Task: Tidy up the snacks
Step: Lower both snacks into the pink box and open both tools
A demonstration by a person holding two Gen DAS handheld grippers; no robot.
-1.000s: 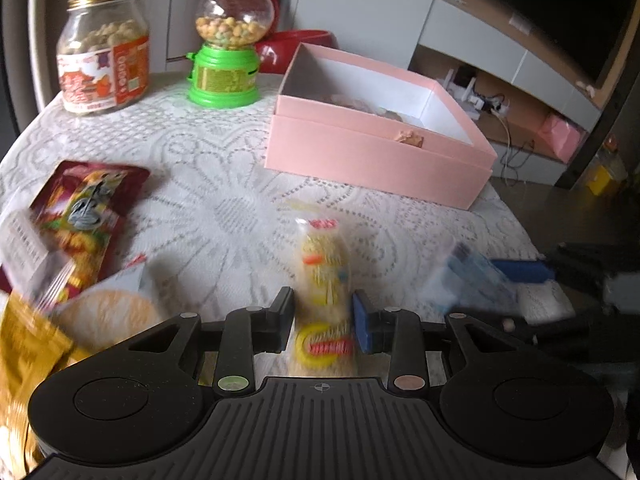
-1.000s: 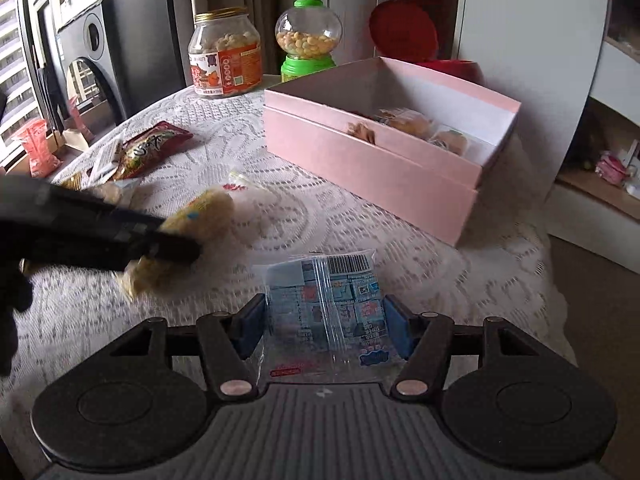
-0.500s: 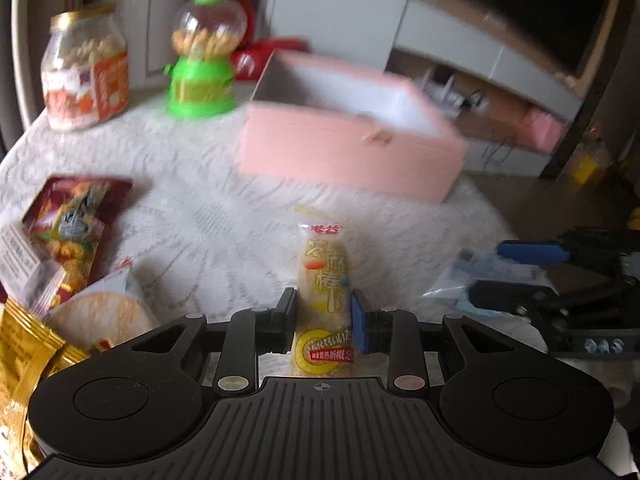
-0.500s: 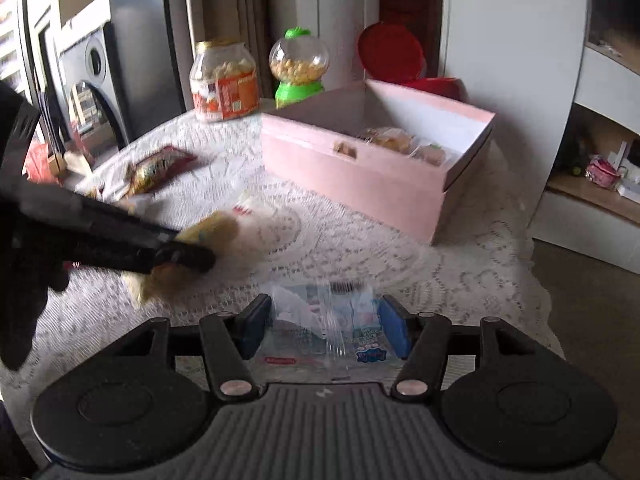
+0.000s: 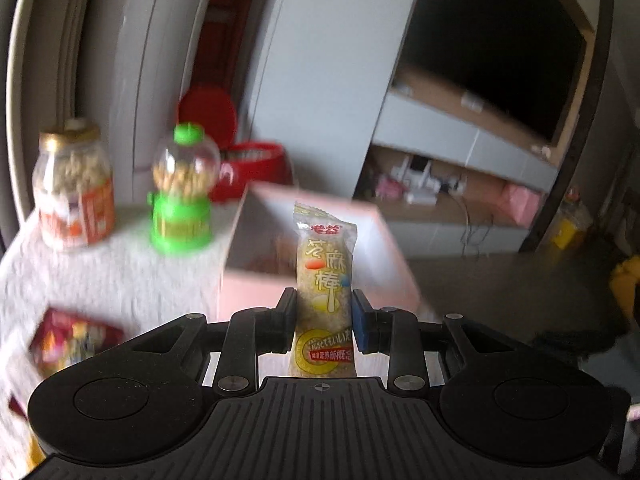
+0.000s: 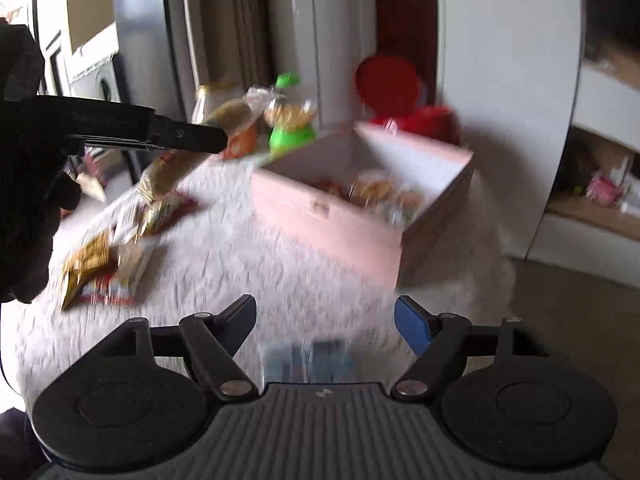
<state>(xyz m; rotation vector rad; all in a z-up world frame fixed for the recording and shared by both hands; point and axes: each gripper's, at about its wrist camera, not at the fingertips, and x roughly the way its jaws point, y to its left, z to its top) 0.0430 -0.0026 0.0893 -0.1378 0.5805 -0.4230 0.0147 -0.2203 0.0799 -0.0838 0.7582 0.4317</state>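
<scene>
My left gripper (image 5: 323, 320) is shut on a yellow snack stick packet (image 5: 326, 268), which stands upright in the air in front of the open pink box (image 5: 248, 292). The right wrist view shows that same left gripper (image 6: 188, 136) from the side, raised above the table with the snack stick (image 6: 228, 116) in it. My right gripper (image 6: 324, 320) hangs above the near table edge and its jaws are opening wide. A clear bag with blue print (image 6: 308, 360) lies blurred low between them, and neither pad touches it. The pink box (image 6: 328, 216) holds several wrapped snacks.
A nut jar (image 5: 74, 196), a green candy dispenser (image 5: 182, 192) and a red bin (image 5: 248, 164) stand at the back. A red packet (image 5: 72, 340) and gold packets (image 6: 96, 264) lie at the left on the lace cloth (image 6: 240, 264). The table ends just right of the box.
The left gripper has risen off the table with the snack stick in it. The right gripper's jaws have spread apart and let go of the clear bag.
</scene>
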